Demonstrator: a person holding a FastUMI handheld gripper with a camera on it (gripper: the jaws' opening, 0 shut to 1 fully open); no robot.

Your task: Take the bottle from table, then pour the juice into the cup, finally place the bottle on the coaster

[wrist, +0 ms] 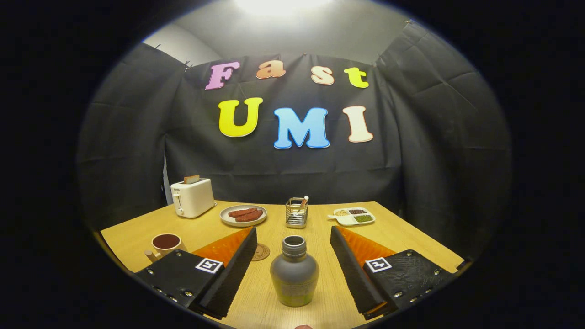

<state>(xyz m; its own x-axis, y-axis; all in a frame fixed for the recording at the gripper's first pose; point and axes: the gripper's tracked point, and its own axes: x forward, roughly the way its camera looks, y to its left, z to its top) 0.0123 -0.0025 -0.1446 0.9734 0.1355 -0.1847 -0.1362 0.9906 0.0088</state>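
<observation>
Bottle (pixel 294 274) upright on table (pixel 320 219), between wide-spread fingers of released hand-held gripper (pixel 293 269), untouched; coaster (pixel 261 252) and cup (pixel 165 244) beyond.

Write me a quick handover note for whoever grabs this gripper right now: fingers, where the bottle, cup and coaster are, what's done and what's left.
Gripper: open, fingers on either side of the bottle, not touching it.
Bottle: upright on the table, between the fingers, no cap on.
Cup: on the table beyond the left finger, with dark contents showing.
Coaster: flat on the table just past the left fingertip, partly hidden, nothing on it.
Done: gripper lined up on the bottle.
Left: close on the bottle, lift, pour into the cup, set the bottle on the coaster.
</observation>
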